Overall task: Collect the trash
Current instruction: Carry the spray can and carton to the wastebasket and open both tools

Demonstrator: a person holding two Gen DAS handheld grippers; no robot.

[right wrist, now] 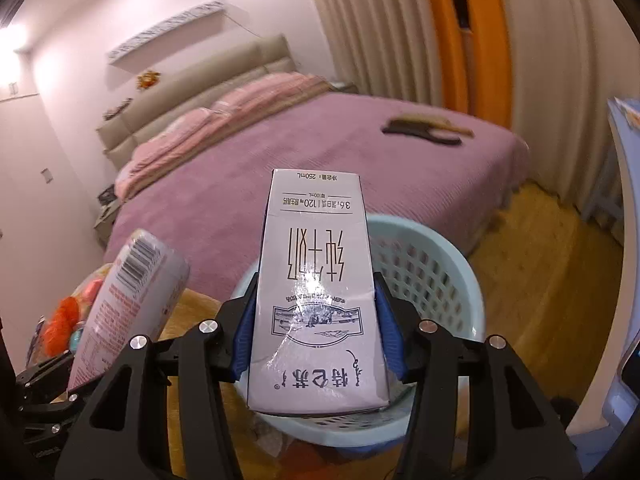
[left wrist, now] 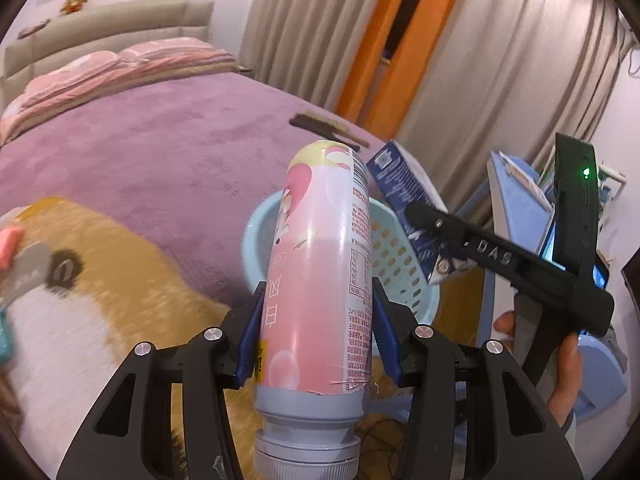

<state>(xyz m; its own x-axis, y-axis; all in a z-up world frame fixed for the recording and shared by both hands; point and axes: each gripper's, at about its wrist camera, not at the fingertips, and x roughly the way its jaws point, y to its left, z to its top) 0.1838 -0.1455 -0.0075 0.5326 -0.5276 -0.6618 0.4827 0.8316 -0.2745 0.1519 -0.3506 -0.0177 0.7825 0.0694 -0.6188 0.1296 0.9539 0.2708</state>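
My left gripper (left wrist: 316,332) is shut on a pink bottle (left wrist: 324,272), cap toward the camera, held above the near rim of a light blue perforated basket (left wrist: 400,276). My right gripper (right wrist: 316,328) is shut on a white milk carton (right wrist: 316,300), held upside down over the same basket (right wrist: 436,280). The carton also shows in the left wrist view (left wrist: 404,196), above the basket's right side, and the bottle shows in the right wrist view (right wrist: 128,304), left of the basket.
A bed with a purple cover (left wrist: 160,144) lies behind the basket, with a dark brush (right wrist: 424,128) on it. A brown and white plush blanket (left wrist: 100,288) lies at left. Blue furniture (left wrist: 520,208) stands at right, over a wood floor (right wrist: 552,264). Curtains hang behind.
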